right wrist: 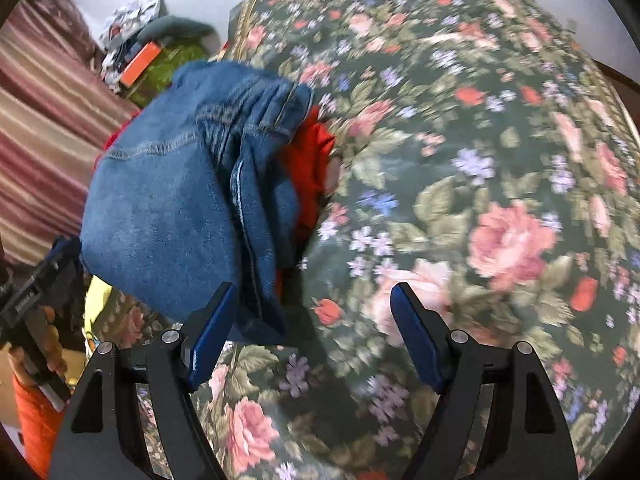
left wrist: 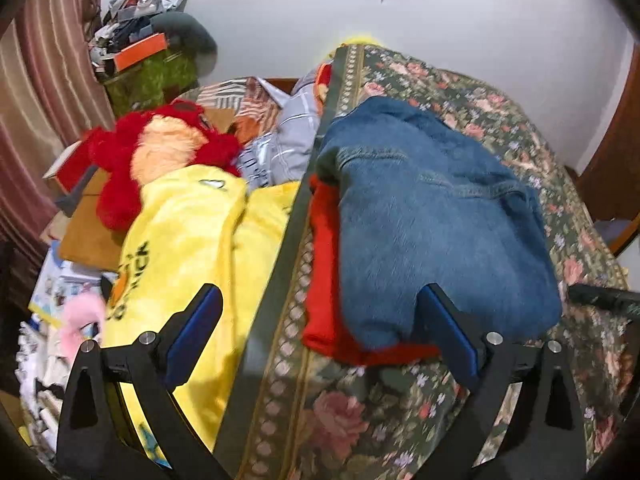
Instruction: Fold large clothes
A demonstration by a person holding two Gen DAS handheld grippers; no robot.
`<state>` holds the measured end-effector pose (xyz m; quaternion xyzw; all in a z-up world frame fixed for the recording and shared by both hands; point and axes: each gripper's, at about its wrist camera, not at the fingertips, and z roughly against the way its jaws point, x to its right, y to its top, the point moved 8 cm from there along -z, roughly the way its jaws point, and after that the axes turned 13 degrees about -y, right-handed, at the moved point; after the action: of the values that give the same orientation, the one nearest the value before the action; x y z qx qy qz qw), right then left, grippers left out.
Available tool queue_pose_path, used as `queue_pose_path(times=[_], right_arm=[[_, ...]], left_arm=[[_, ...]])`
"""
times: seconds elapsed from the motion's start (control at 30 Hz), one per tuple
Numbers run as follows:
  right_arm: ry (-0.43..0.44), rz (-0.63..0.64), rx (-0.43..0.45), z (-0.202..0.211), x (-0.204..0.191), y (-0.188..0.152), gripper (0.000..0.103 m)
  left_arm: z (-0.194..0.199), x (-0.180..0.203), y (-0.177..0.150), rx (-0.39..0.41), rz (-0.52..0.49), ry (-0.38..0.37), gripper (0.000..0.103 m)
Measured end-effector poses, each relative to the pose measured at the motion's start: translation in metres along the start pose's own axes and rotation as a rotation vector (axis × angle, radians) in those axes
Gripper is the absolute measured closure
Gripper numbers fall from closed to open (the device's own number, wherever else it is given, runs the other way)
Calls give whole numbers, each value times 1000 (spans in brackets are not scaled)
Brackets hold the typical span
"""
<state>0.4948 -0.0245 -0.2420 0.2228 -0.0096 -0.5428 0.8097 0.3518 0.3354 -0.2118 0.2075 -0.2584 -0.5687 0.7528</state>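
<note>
Entry, folding stage. The jeans (left wrist: 436, 216) lay as a compact folded bundle on the floral bedspread (left wrist: 520, 120), stacked on a red garment (left wrist: 324, 248) whose edges showed beneath them on the near and left sides. I judged that fold finished: seams and waistband were doubled over, and no loose leg trailed out in either view. The red piece also looked folded, though most of it was covered, so you could not confirm that.

Your left gripper (left wrist: 320, 328) had its jaws spread about as wide as they go, with nothing pinched; the near corner of the stack lay between the fingers, but the pads stood clear of the cloth. Your right gripper (right wrist: 312, 328) was also parted, less widely, and held nothing; its left pad (right wrist: 212, 336) sat just beside the hanging denim edge, and whether it brushed it I could not tell. Both views were motion-blurred.

Remaining work, as a judgement: no unfolded large garment was visible on the spread, so either the pile was done or the next item had to come from the clutter.

Surface: soft quilted spread with a patterned border (left wrist: 288, 320), free of other things to the right of the stack. Beside the bed's left edge lay a yellow blanket (left wrist: 188, 248), a red plush toy (left wrist: 160, 152) and striped bedding. A striped curtain (left wrist: 40, 100) hung further left, and a pale wall stood behind.
</note>
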Motion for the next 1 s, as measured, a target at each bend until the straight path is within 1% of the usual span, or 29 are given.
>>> queue_pose_path(times=[0.13,0.2,0.27,0.37,0.47,0.53,0.57,0.63,0.67,0.77,0.9,1.0], right_arm=[[35,-13,57,38,-4,6,28],[64,-13,100,62,-11,9,28],[86,-4,149,87,-20,10,28],[120,28,249,133,-39,9,28],[139,62,355,173,-54,8,28],[140,90,436,204,-65,4,28],[135,110,488,223,-71,0,28],[135,137,563,248,-78,-6,28],[142,153,616,268,-84,-13,28],[159,171,719,304,-93,-27,28],[156,157,813,335,-96,-47,27],[126,162,866,350,-100,-62,27]], left_arm=[[16,12,-6,-5,-73,64,4],[31,24,-7,10,-108,70,4],[51,39,-4,44,-134,56,4],[88,63,4,126,-159,23,4],[132,87,14,229,-171,-31,4],[166,105,18,304,-186,-67,4],[179,112,19,336,-194,-75,4],[213,127,19,420,-217,-91,4],[226,133,17,450,-224,-93,4],[270,149,10,563,-233,-115,4],[312,167,-8,685,-260,-116,4],[333,177,-21,743,-277,-106,4]])
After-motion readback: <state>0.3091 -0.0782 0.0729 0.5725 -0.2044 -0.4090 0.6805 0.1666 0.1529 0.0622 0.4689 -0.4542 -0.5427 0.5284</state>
